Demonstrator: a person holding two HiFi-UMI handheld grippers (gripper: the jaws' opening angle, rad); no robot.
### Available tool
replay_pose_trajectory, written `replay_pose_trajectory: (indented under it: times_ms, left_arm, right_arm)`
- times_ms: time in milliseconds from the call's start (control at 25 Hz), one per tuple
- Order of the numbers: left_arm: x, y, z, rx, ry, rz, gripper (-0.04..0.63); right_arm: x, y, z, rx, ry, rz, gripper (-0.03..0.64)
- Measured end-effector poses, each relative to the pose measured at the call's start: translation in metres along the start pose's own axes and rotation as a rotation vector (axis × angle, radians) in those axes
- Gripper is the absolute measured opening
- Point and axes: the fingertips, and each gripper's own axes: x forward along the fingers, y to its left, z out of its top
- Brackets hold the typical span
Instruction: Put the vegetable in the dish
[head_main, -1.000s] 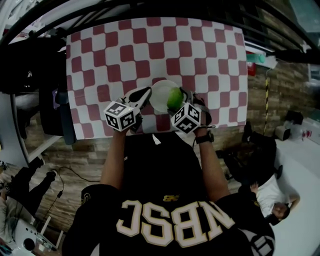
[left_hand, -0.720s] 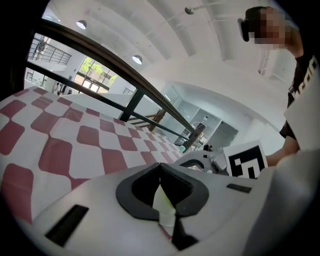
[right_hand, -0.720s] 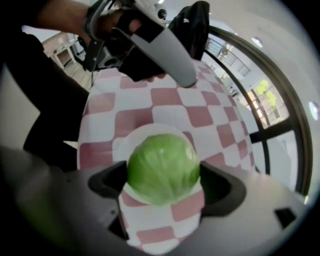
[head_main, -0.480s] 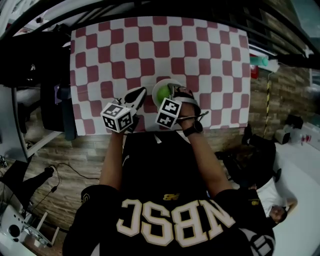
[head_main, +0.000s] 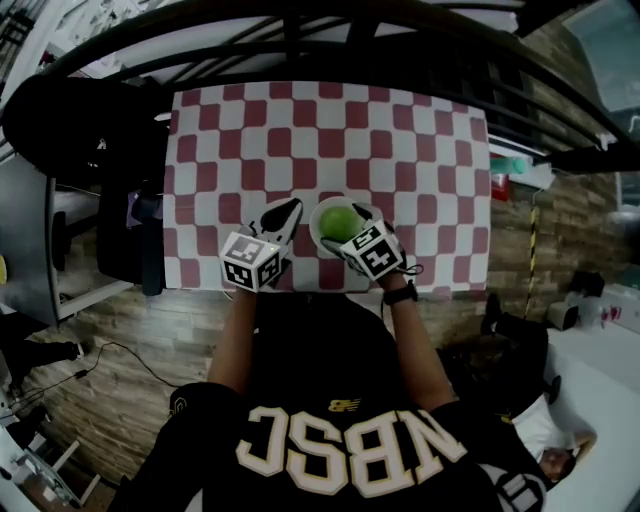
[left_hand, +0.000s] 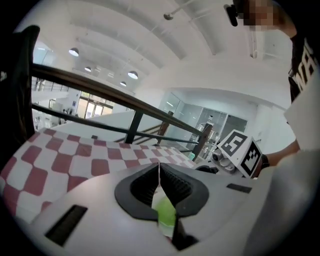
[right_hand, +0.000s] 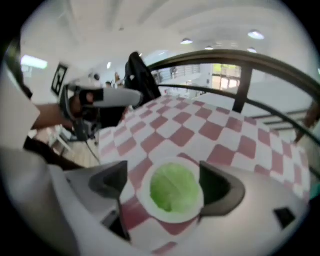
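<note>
Left gripper (left_hand: 159, 176): dark ribbed pads meet along a thin vertical seam. The jaws are closed with nothing clamped. The shell around them is smooth, pale grey plastic. Below the seam a sliver of green and white shows through the notch, probably the vegetable and the dish rim, but it is too blurred to be sure.

Right gripper (right_hand: 166, 181): jaws wide apart and empty, with a dark wedge-shaped pad on either side. Framed between them, lower down, is the dish (right_hand: 170, 217), which is round, white and smooth-rimmed and rests on the tablecloth (head_main: 300, 130). The vegetable (right_hand: 172, 189) lies inside the dish. It is pale green, rounded and faintly veined like a leaf, and it fills most of the bowl.

The tablecloth is flat and matt, in red-and-white checks. A black metal railing (left_hand: 100, 92) runs beyond the table's far edge.

View differences:
- **Head view:** only this view shows both grippers side by side at the near table edge. The left is just beside the dish and the right is over its near rim. Each carries a marker cube (head_main: 250, 262). The vegetable reads as a plain green ball.
- **Left gripper view:** only this view shows the closed seam.
- **Right gripper view:** only this view shows the leaf veining.
</note>
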Motion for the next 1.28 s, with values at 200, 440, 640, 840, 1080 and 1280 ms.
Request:
replay_pose_trajectory:
  times_ms: [200, 440, 640, 840, 1080, 1280]
  left_arm:
    - [-0.013, -0.018, 0.063, 0.124, -0.096, 0.075, 0.018]
    - [-0.033, -0.036, 0.132, 0.224, -0.21, 0.225, 0.018]
    - [-0.045, -0.068, 0.176, 0.31, -0.325, 0.227, 0.018]
    - [-0.046, -0.075, 0.188, 0.315, -0.372, 0.25, 0.018]
    - [-0.043, -0.078, 0.187, 0.317, -0.394, 0.258, 0.018]
    - [-0.04, -0.088, 0.184, 0.318, -0.39, 0.234, 0.018]
  right_arm:
    - [-0.061, -0.018, 0.074, 0.246, -0.401, 0.025, 0.132]
    - [-0.17, -0.028, 0.164, 0.142, -0.756, -0.31, 0.015]
    - [-0.22, -0.018, 0.195, -0.05, -0.813, -0.533, 0.015]
    - [-0.226, -0.019, 0.19, -0.033, -0.822, -0.509, 0.015]
    - [-0.227, -0.027, 0.176, -0.009, -0.802, -0.519, 0.015]
    - [-0.229, -0.028, 0.174, 0.005, -0.803, -0.513, 0.015]
